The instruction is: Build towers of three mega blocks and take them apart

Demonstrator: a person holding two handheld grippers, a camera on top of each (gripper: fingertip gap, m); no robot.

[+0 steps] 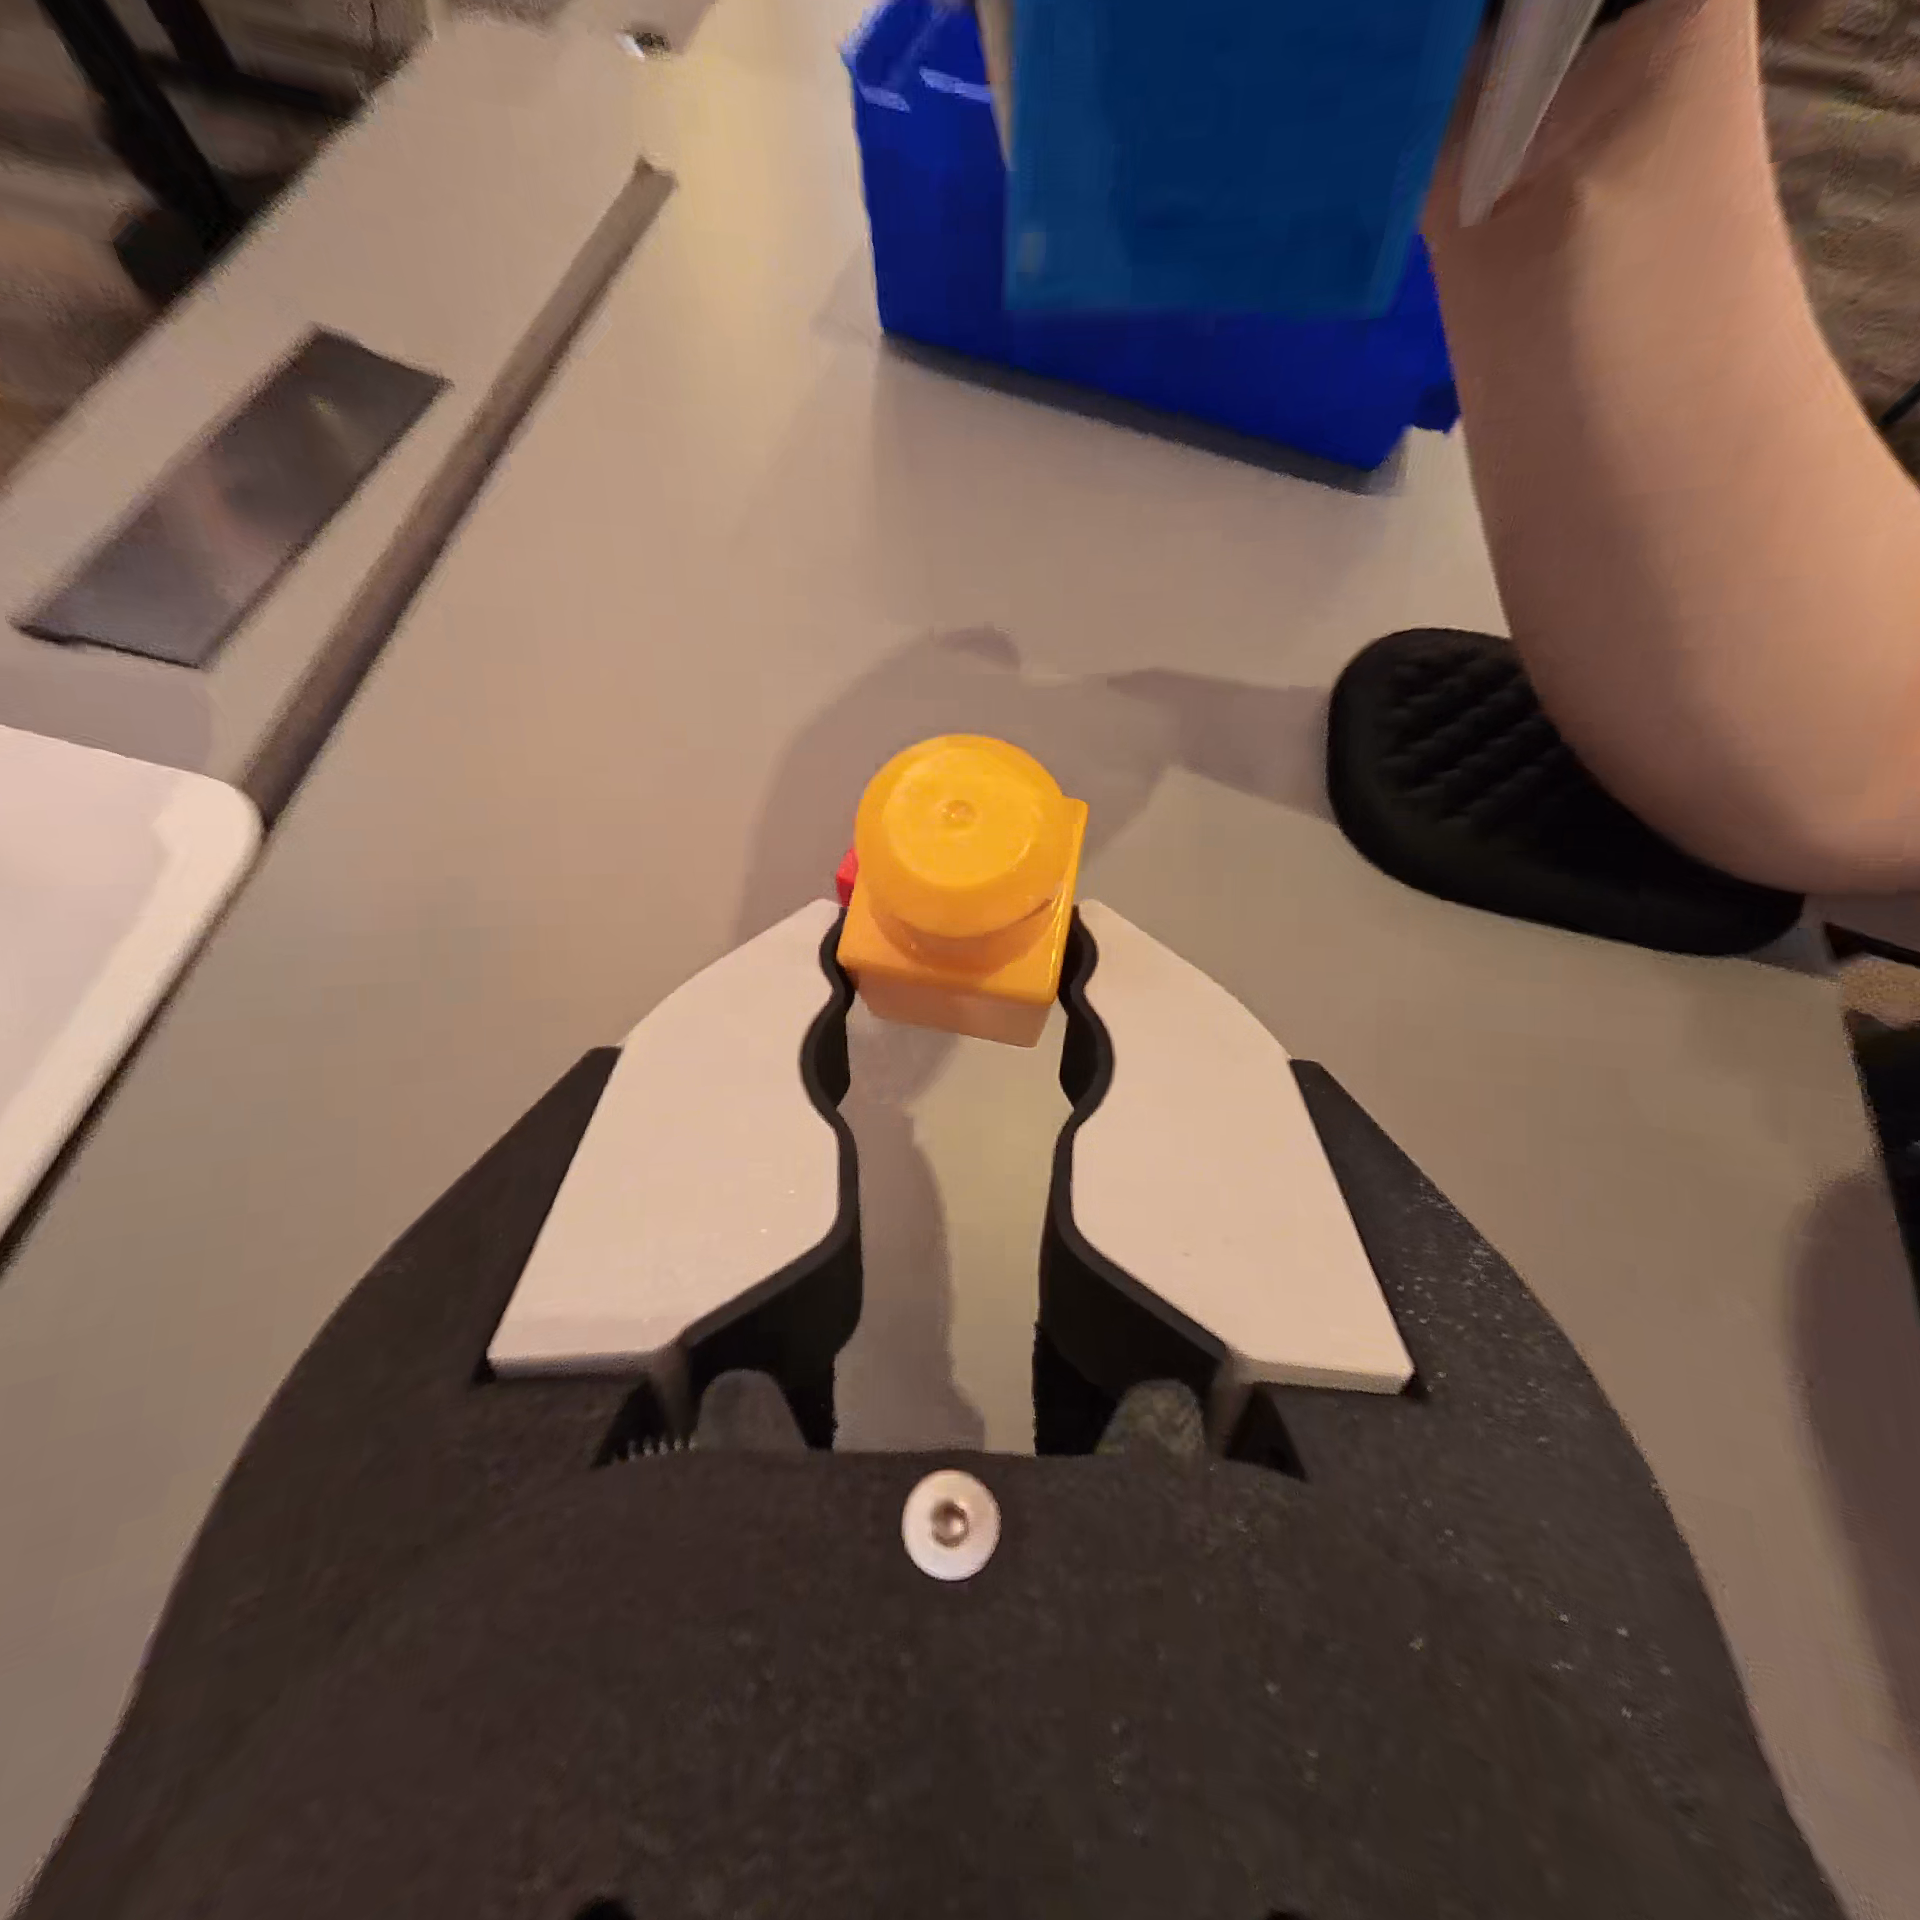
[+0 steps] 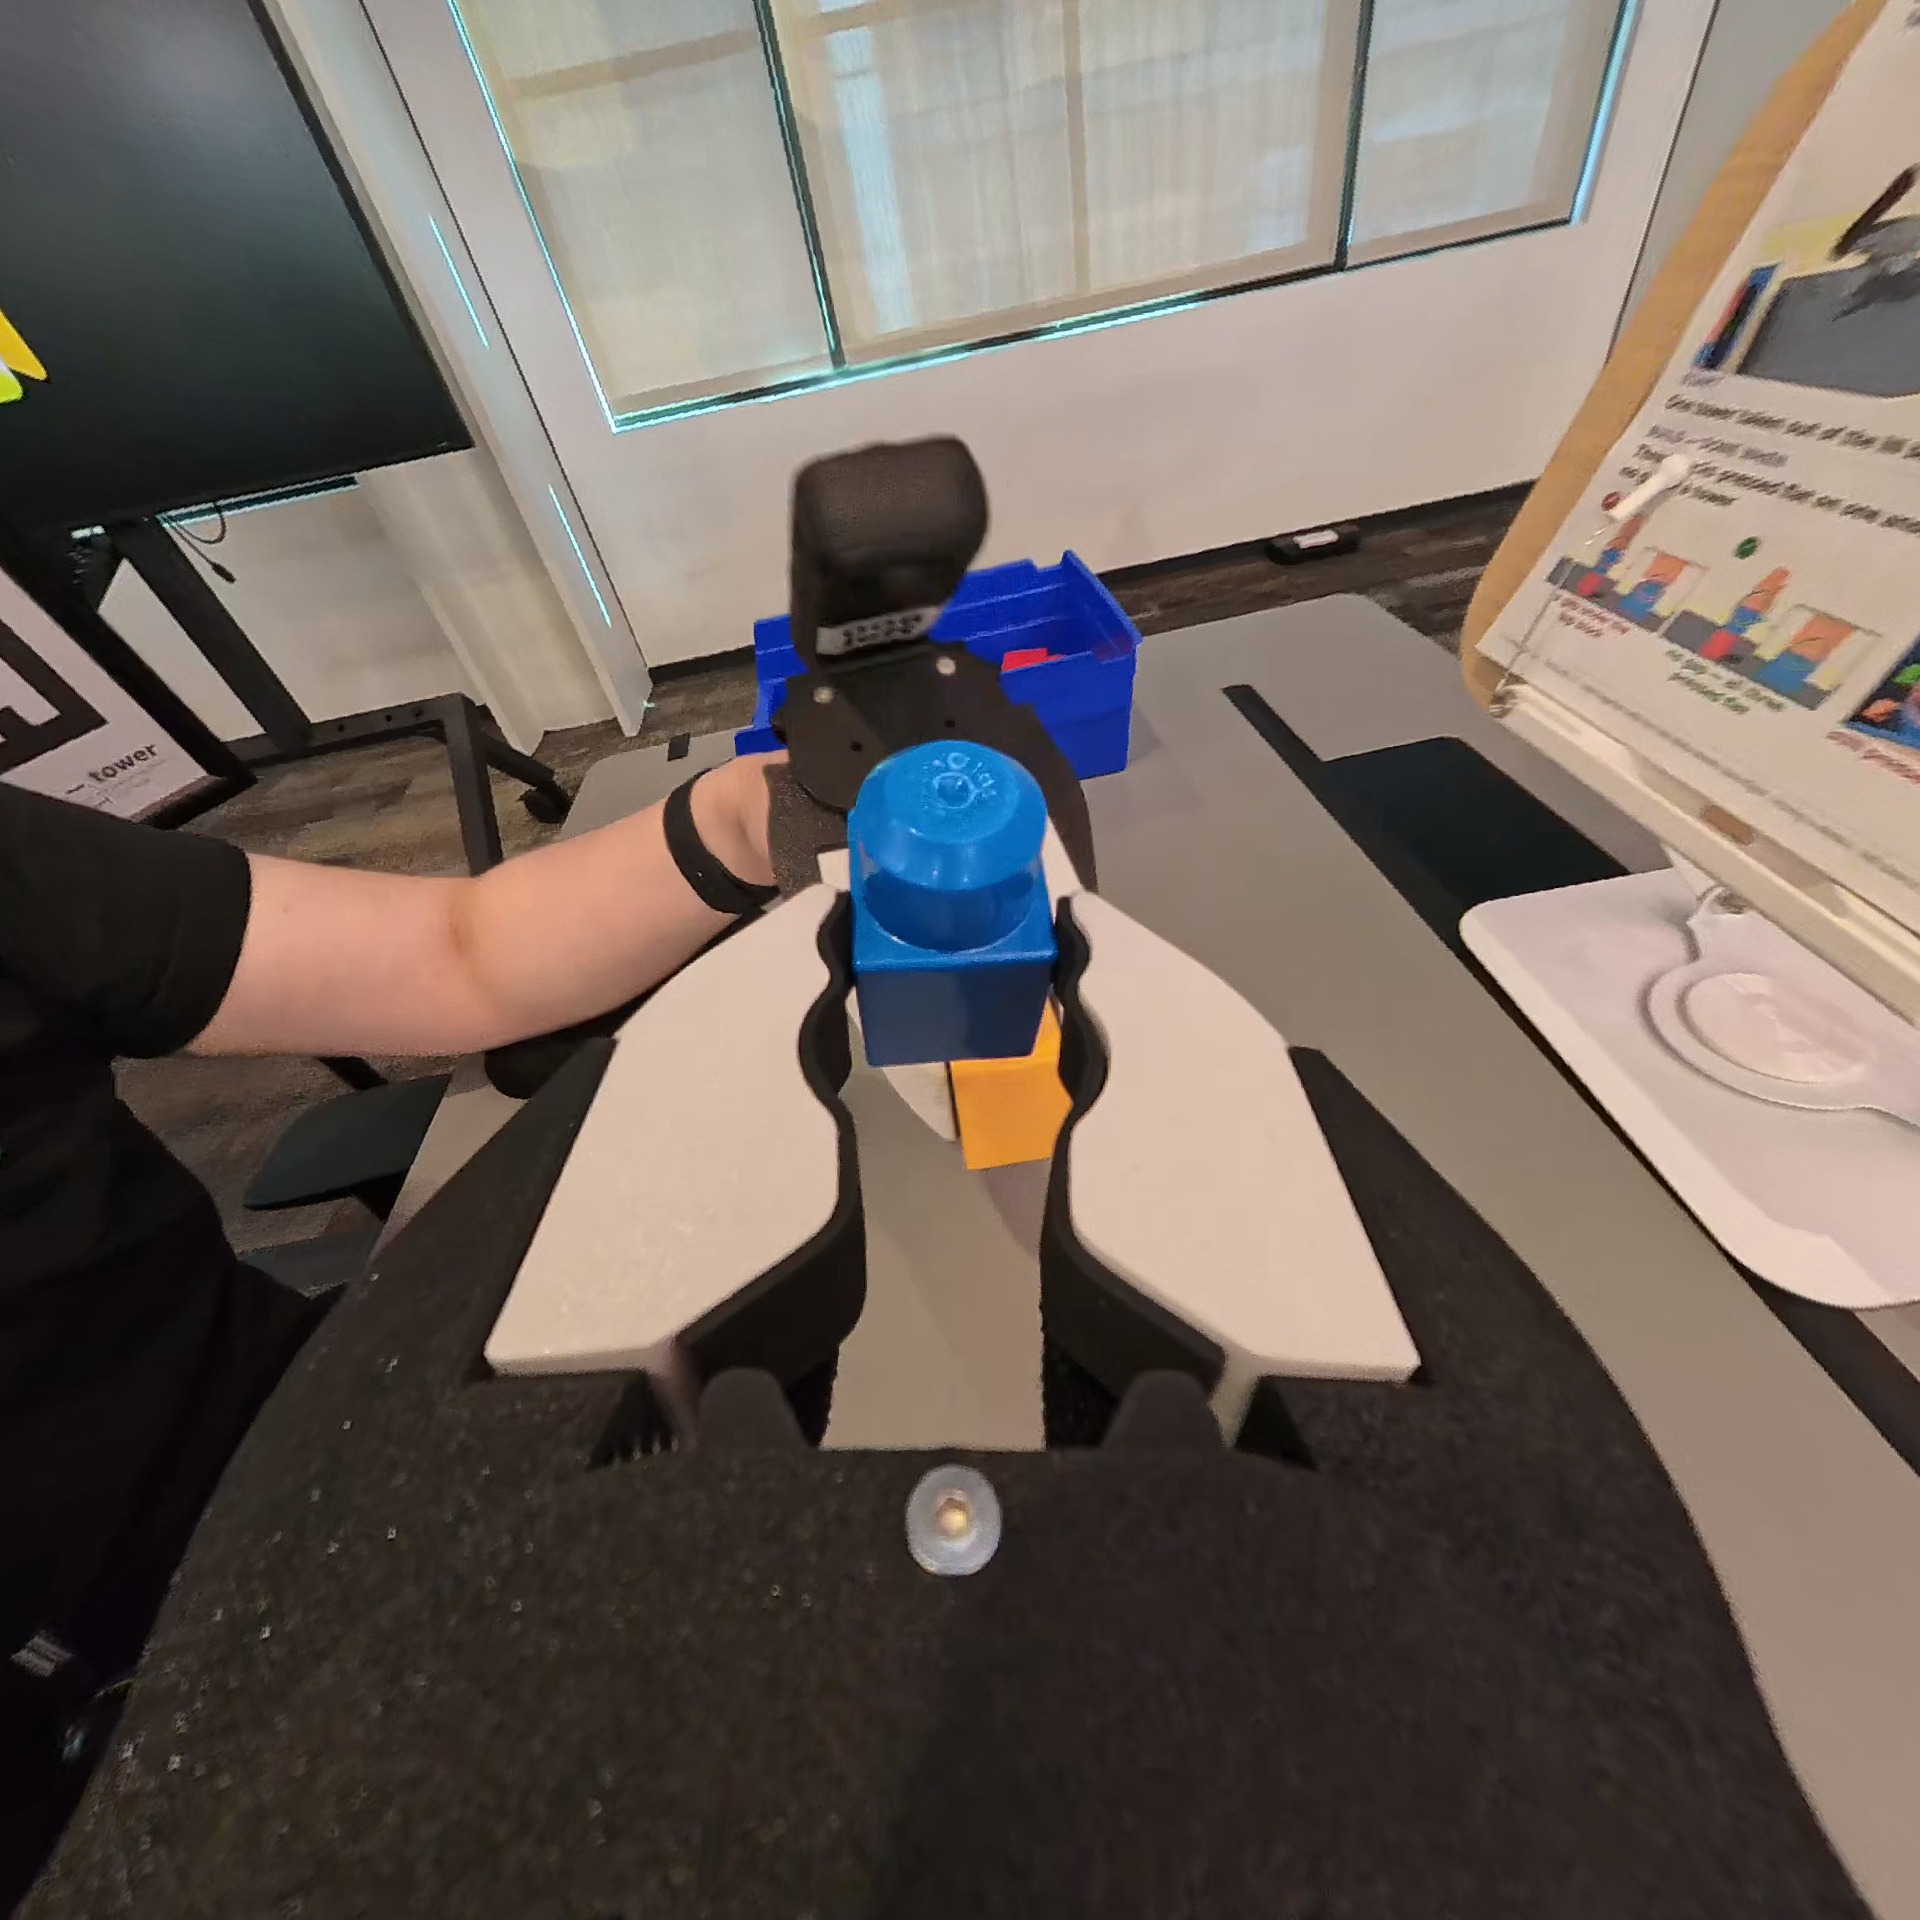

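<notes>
The black body and pale fingers (image 1: 727,1122) of the left gripper (image 1: 956,966) fill the near field of the left wrist view, and they are clamped on the sides of an orange block (image 1: 956,935), its stud pointing up. A sliver of a red block (image 1: 847,873) is seen just behind and below it, so the orange block is judged to be seated on red, though the joint is hidden. The right gripper (image 2: 951,987) is likewise closed on a blue block (image 2: 945,935), stud upward, which is held above the orange block (image 2: 1008,1101) and offset slightly to the left of it; whether the two touch cannot be told. The coming move is judged to turn on that offset: the blue block must be shifted right until its vertical axis matches the orange stud, then pressed straight down. The grey table (image 1: 623,644) around the fingers is bare, and the blue bin (image 2: 1081,644) stands well beyond the fingertips. A white stand (image 2: 1662,1039) lies to the right.
</notes>
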